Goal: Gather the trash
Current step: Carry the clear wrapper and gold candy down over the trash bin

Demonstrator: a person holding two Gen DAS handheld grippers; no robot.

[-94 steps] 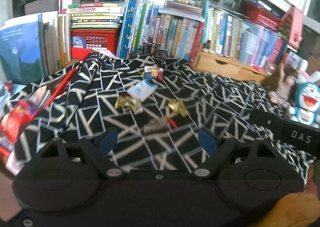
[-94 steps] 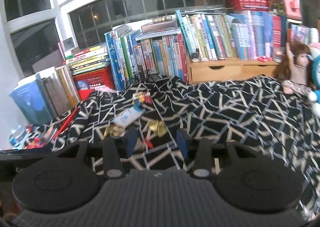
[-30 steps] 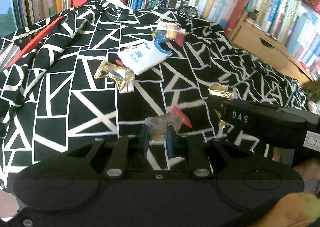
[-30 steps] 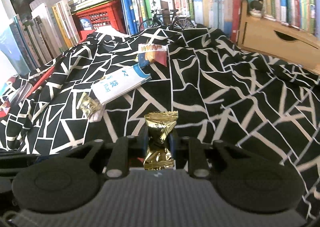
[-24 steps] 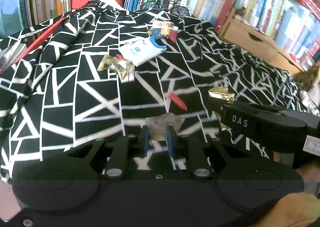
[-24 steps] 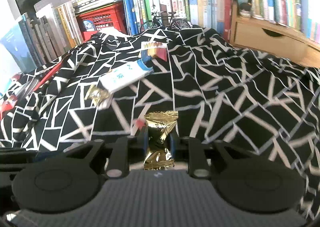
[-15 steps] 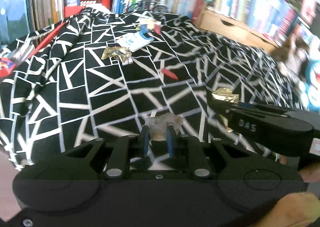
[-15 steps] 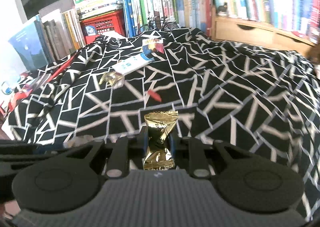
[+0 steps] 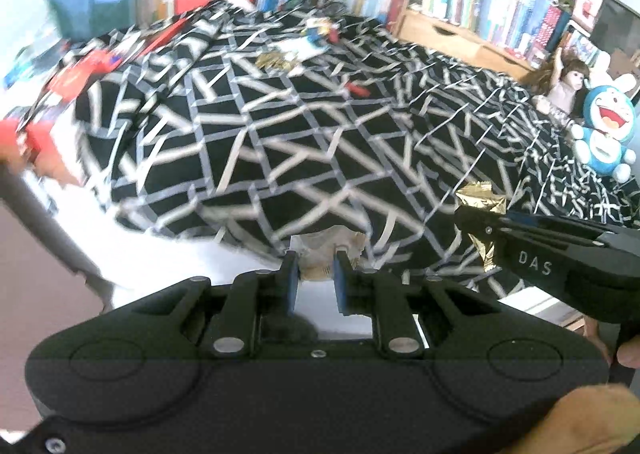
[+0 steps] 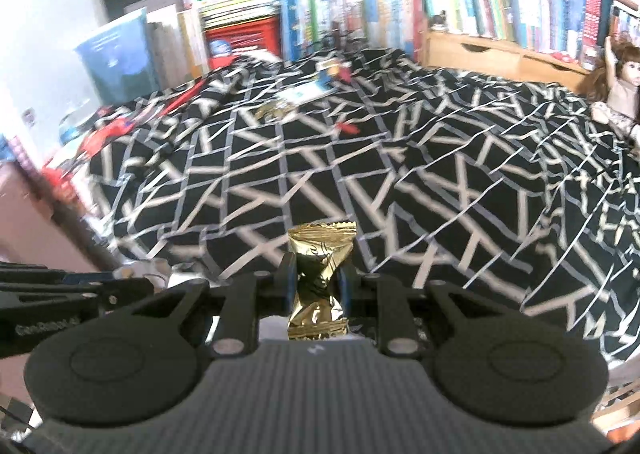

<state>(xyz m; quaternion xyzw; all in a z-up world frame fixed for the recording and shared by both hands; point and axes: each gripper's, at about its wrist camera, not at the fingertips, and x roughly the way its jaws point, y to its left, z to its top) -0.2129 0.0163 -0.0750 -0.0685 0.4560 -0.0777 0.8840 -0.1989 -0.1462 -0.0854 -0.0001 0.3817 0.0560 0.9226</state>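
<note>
Gold wrapper (image 10: pixel 320 286) is pinched in the right gripper (image 10: pixel 318 288), crumpled wrapper (image 9: pixel 320 254) pinched in the left gripper (image 9: pixel 314 282), both off the cloth (image 9: pixel 280 142). Two picked up; gold wrapper, red scrap (image 9: pixel 354 88) and packets still left by the books.

The gold candy wrapper (image 10: pixel 318 278) is a shiny crinkled foil with sawtooth ends. The pale wrapper (image 9: pixel 326 250) looks like thin, dull, wrinkled film. The left gripper (image 9: pixel 313 286) and the right gripper (image 10: pixel 316 288) are of matt black plastic with small bright metal pins; the right body shows a fine ribbed grey surface. The black-and-white cloth (image 10: pixel 400 182) is a soft matt fabric with folds. The drawer unit (image 10: pixel 492 50) is of pale smooth wood. The blue toy (image 9: pixel 606 134) looks like plush.
</note>
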